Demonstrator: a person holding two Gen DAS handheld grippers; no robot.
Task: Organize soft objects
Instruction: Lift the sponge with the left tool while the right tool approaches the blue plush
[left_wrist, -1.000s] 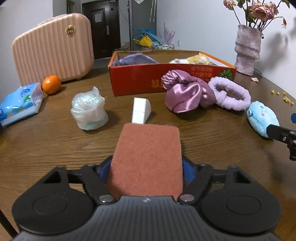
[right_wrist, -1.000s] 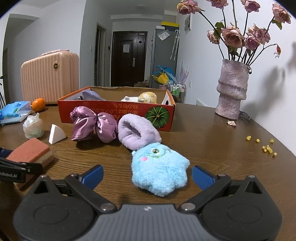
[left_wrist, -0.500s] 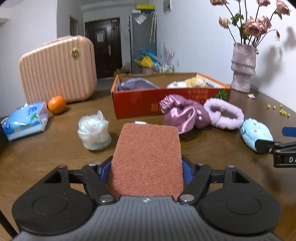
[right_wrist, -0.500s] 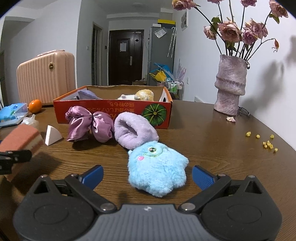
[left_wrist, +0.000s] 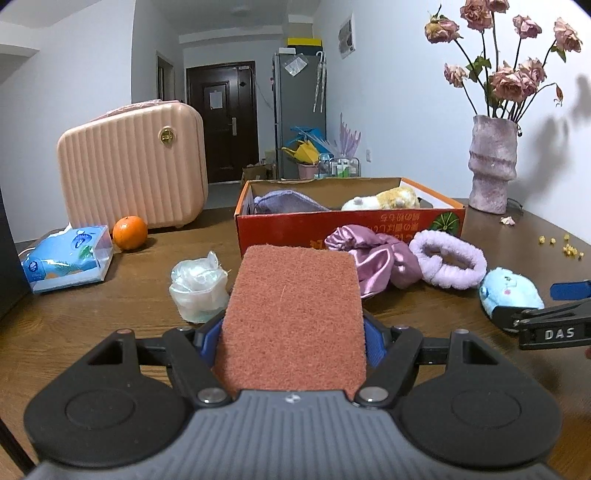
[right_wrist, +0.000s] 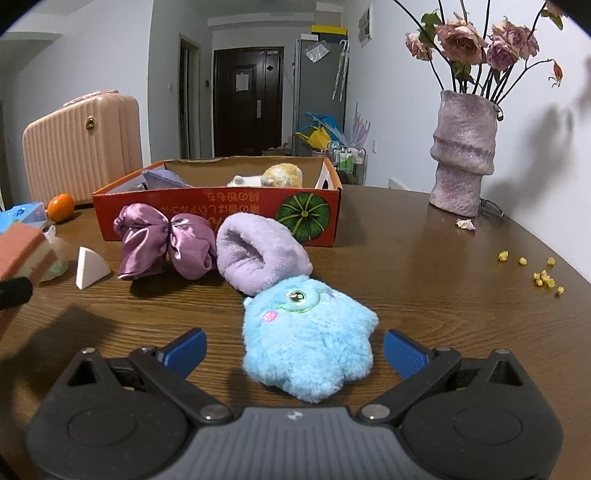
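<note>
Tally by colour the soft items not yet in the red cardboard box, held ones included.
Purple: 2, the satin purple scrunchie and the fluffy lilac headband.
Blue: 1, the furry light-blue plush toy, lying between the open right gripper's fingers.
Reddish-brown: 1, the rectangular scouring sponge, clamped in the left gripper.
White: 1, the wedge-shaped makeup sponge.
Total: 5.

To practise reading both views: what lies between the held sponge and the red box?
In the right wrist view, the white wedge and satin bow lie between the sponge and box.
</note>
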